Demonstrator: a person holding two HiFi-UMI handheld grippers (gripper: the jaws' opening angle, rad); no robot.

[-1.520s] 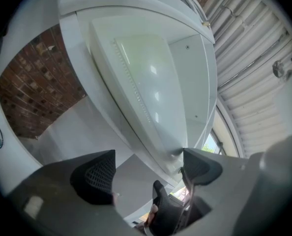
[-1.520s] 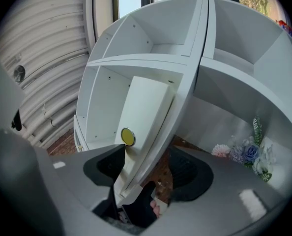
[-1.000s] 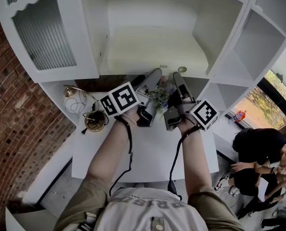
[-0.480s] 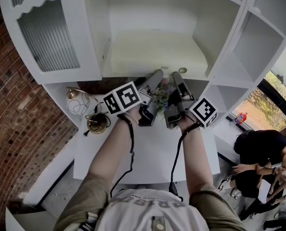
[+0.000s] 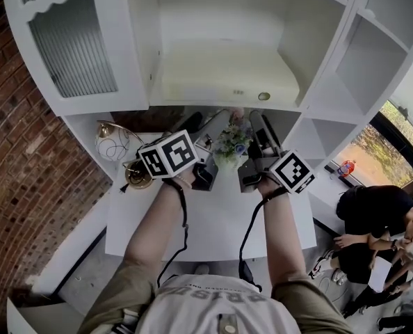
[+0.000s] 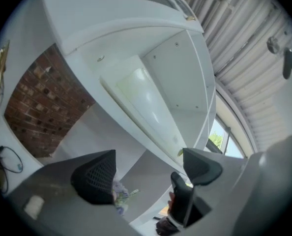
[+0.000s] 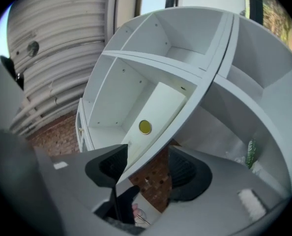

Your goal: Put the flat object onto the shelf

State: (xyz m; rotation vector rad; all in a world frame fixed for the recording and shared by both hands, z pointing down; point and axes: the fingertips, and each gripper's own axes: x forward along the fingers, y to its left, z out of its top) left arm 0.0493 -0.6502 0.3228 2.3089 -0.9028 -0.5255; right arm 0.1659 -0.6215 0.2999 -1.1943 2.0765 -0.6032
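A tall white shelf unit (image 5: 291, 44) fills the upper part of the head view, with open compartments and a ribbed-glass door at the left. A red brick wall (image 5: 15, 158) runs down the left side. Below the shelves stands a white table (image 5: 213, 214), and the person's two forearms reach across it.

The flat object (image 5: 224, 75), a pale cream slab, lies level on the floor of the wide central compartment, touching neither tool. A small round yellow mark (image 7: 145, 127) sits near its front edge.

Both tools are held above the table, in front of and lower than that shelf. The left gripper (image 6: 148, 172) has its jaws spread apart with nothing pinched between them; only distant shelf and the other tool show through the gap. The right gripper (image 7: 147, 168) also has its jaws apart and holds nothing; the shelf's front edge is seen beyond the gap, not touched.

A little pot of flowers (image 5: 231, 142) stands on the table between the two tools. A brass-coloured stand (image 5: 135, 175) with a wire globe sits at the table's left rear corner.
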